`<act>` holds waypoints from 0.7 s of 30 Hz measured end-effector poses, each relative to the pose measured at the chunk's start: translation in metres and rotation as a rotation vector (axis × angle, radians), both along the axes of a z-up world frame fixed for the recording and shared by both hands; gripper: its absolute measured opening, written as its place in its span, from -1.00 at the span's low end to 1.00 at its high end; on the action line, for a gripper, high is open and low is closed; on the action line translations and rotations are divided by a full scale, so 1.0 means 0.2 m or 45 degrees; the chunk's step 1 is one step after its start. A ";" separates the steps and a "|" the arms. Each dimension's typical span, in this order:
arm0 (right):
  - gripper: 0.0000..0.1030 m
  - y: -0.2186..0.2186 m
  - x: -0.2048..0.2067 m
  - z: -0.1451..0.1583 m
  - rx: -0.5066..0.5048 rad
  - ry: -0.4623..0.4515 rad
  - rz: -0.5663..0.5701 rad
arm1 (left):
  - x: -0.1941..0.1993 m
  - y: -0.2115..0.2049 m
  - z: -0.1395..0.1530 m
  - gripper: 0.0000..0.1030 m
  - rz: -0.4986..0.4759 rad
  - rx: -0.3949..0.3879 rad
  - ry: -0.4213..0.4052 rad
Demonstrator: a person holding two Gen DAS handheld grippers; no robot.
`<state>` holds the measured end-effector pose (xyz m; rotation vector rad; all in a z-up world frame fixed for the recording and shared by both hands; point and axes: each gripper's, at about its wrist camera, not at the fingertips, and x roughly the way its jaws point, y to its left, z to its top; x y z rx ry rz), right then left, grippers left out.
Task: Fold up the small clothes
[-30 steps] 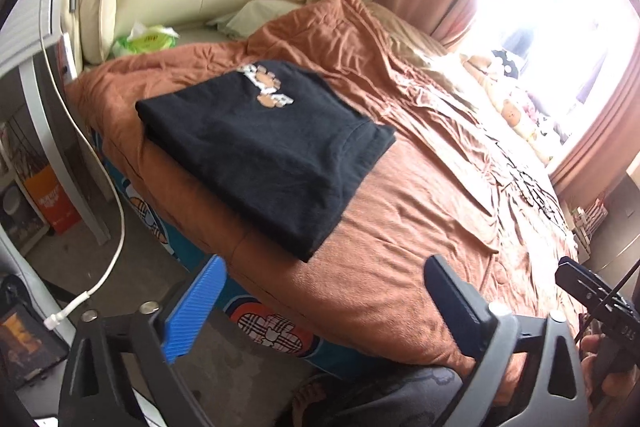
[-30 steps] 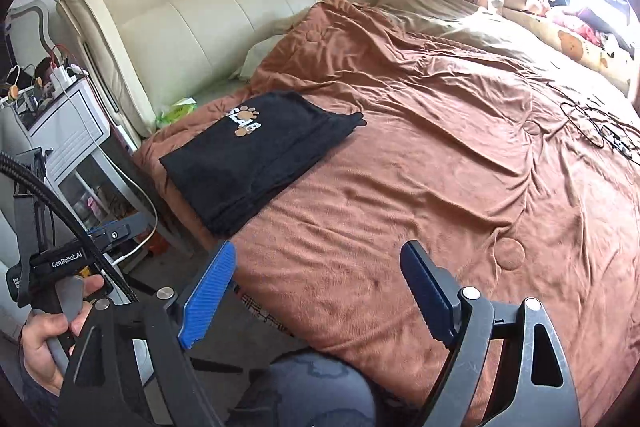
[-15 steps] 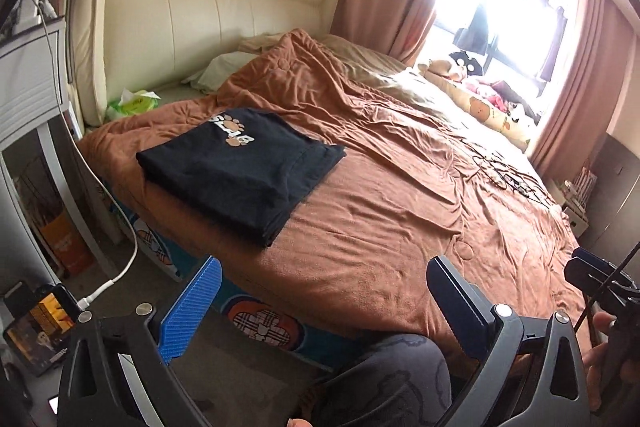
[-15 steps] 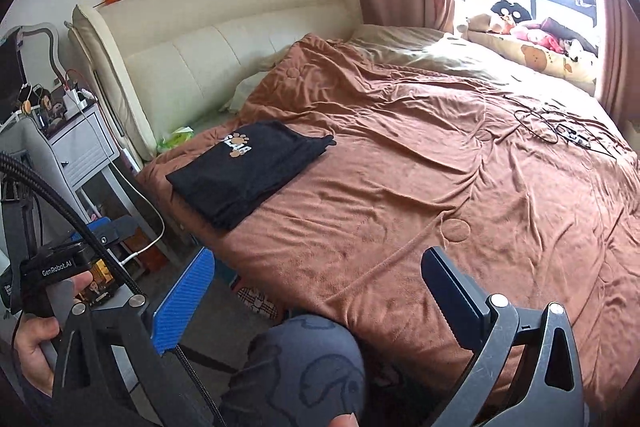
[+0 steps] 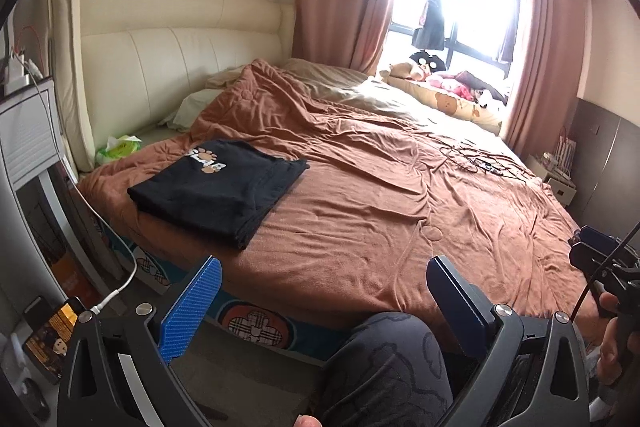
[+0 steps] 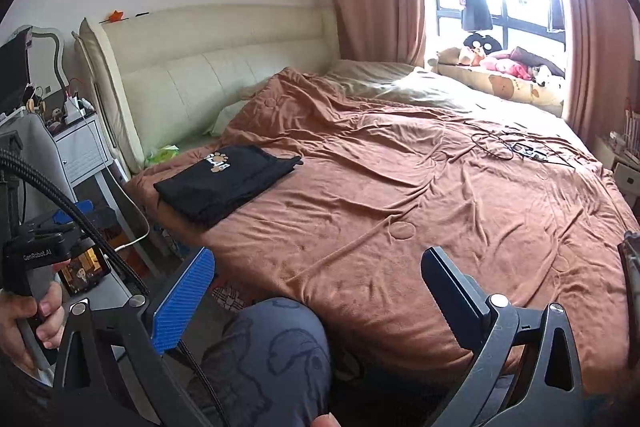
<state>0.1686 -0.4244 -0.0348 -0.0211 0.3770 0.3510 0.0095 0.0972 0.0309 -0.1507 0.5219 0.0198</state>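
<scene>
Left wrist view: folded black T-shirt (image 5: 220,187) with paw print lies on the brown blanket (image 5: 380,211), near the bed's front-left corner by the cream headboard (image 5: 180,67). Left gripper (image 5: 320,303) fingers (image 5: 192,307) spread wide, nothing between them, held off the bed above the person's knee (image 5: 384,359). Shirt sits up and left of the fingers, well apart. Its long axis runs diagonally from near-left to far-right. Phone (image 5: 52,331) on a white cable lower left. Right hand's handle at far right edge.

Right wrist view: same T-shirt (image 6: 224,183) far left on the blanket (image 6: 420,207), well apart from the right gripper (image 6: 316,295). Fingers (image 6: 184,303) fully spread, jaws have just been opening, nothing between them. Left hand (image 6: 28,323) grips its handle at lower left, on the shirt's side. Judgement: left gripper is nearer the shirt; fold looks done, no other garment laid out near either gripper. Black cables (image 6: 508,147) lie far right on the blanket.
</scene>
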 end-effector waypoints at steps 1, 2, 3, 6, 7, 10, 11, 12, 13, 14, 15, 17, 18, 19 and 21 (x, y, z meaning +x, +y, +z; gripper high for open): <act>1.00 -0.02 -0.02 -0.01 0.006 -0.010 -0.012 | -0.01 -0.02 0.00 1.00 -0.013 0.007 -0.011; 1.00 -0.03 -0.04 -0.02 0.012 -0.015 -0.016 | -0.03 -0.03 0.01 1.00 -0.025 0.012 -0.022; 1.00 -0.05 -0.06 -0.04 0.022 -0.019 -0.024 | -0.04 -0.05 0.01 1.00 -0.039 0.015 -0.030; 1.00 -0.10 -0.11 -0.08 0.025 -0.028 -0.061 | -0.07 -0.10 0.00 1.00 -0.078 0.013 -0.045; 1.00 -0.11 -0.12 -0.09 0.016 -0.034 -0.085 | -0.08 -0.12 0.00 1.00 -0.082 0.017 -0.051; 1.00 -0.16 -0.18 -0.12 0.025 -0.040 -0.114 | -0.10 -0.17 -0.02 1.00 -0.099 0.025 -0.082; 1.00 -0.17 -0.18 -0.12 0.025 -0.045 -0.125 | -0.11 -0.18 -0.03 1.00 -0.105 0.026 -0.091; 1.00 -0.18 -0.20 -0.13 0.027 -0.051 -0.134 | -0.11 -0.20 -0.03 1.00 -0.110 0.030 -0.099; 1.00 -0.19 -0.22 -0.14 0.033 -0.057 -0.139 | -0.12 -0.21 -0.04 1.00 -0.115 0.035 -0.105; 1.00 -0.20 -0.22 -0.15 0.039 -0.061 -0.142 | -0.12 -0.22 -0.04 1.00 -0.119 0.041 -0.111; 1.00 -0.21 -0.23 -0.15 0.045 -0.063 -0.149 | -0.13 -0.24 -0.05 1.00 -0.125 0.049 -0.119; 1.00 -0.22 -0.24 -0.17 0.047 -0.062 -0.170 | -0.15 -0.26 -0.05 1.00 -0.136 0.065 -0.132; 1.00 -0.23 -0.24 -0.18 0.051 -0.059 -0.179 | -0.15 -0.27 -0.05 1.00 -0.143 0.070 -0.134; 1.00 -0.25 -0.24 -0.19 0.059 -0.058 -0.184 | -0.15 -0.28 -0.05 1.00 -0.148 0.071 -0.133; 1.00 -0.26 -0.24 -0.19 0.075 -0.055 -0.192 | -0.16 -0.29 -0.06 1.00 -0.160 0.072 -0.134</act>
